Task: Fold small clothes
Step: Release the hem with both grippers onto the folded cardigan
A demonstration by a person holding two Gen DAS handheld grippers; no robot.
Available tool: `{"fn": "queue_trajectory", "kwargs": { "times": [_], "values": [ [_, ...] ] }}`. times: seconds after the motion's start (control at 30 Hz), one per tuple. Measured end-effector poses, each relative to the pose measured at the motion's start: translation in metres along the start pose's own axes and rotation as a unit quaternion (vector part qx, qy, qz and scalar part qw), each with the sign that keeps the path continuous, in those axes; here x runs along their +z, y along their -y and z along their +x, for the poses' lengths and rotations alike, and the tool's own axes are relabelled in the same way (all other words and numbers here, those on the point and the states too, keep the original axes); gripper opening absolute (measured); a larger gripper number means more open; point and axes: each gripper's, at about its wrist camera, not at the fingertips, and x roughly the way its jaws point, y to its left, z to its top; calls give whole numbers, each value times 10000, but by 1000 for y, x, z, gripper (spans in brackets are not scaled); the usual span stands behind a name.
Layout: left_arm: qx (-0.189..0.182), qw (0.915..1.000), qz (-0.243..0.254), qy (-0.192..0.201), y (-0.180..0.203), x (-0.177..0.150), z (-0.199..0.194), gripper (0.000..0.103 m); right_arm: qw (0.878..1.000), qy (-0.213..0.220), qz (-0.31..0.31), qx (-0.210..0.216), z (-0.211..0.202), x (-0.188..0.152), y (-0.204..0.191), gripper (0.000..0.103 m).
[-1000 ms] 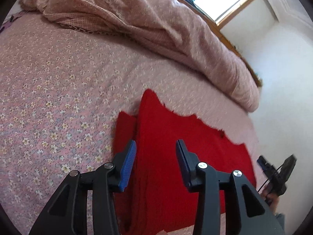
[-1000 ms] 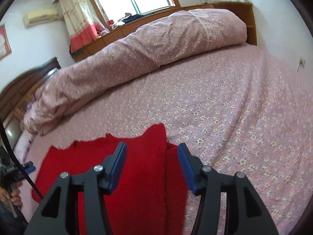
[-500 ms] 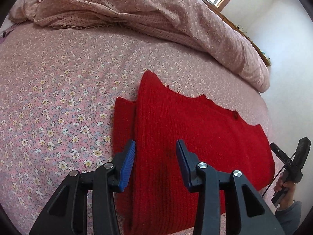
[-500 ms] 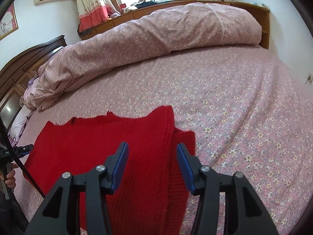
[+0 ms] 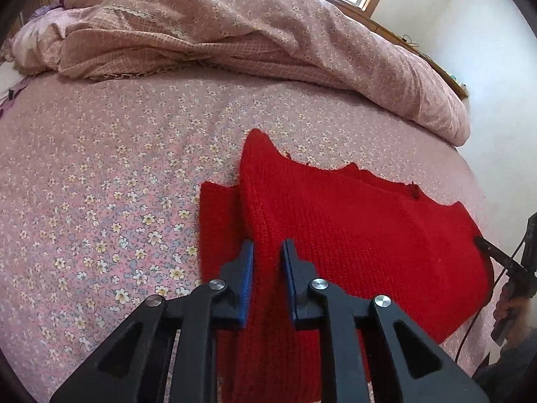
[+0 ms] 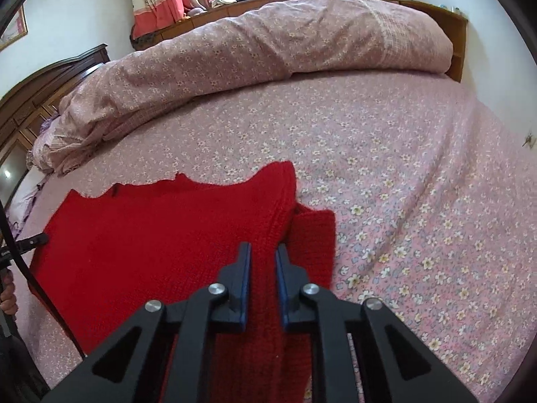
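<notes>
A red knitted garment (image 5: pixel 352 231) lies spread on the flowered pink bedsheet (image 5: pixel 110 181), with a folded side edge raised as a ridge. My left gripper (image 5: pixel 267 252) is shut on that ridge at the garment's left side. In the right wrist view the same garment (image 6: pixel 161 235) fills the lower left, and my right gripper (image 6: pixel 263 253) is shut on its folded ridge at the right side. A narrow red flap (image 6: pixel 315 238) lies flat beside that ridge.
A rumpled pink quilt (image 5: pixel 235 30) lies along the far side of the bed and also shows in the right wrist view (image 6: pixel 268 47). A wooden headboard (image 6: pixel 50 77) stands at the left. The other gripper and hand (image 5: pixel 513 275) show at the right edge.
Both grippers have come down onto the garment and closed their jaws on its folded side edges; earlier they hovered open above it.
</notes>
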Motion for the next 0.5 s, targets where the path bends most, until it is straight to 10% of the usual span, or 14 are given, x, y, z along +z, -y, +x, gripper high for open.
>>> {"fn": "queue_trajectory", "kwargs": {
  "times": [0.5],
  "values": [
    [-68, 10000, 44, 23, 7, 3, -18, 11, 9994, -108, 115, 303, -7, -10, 17, 63]
  ]
}}
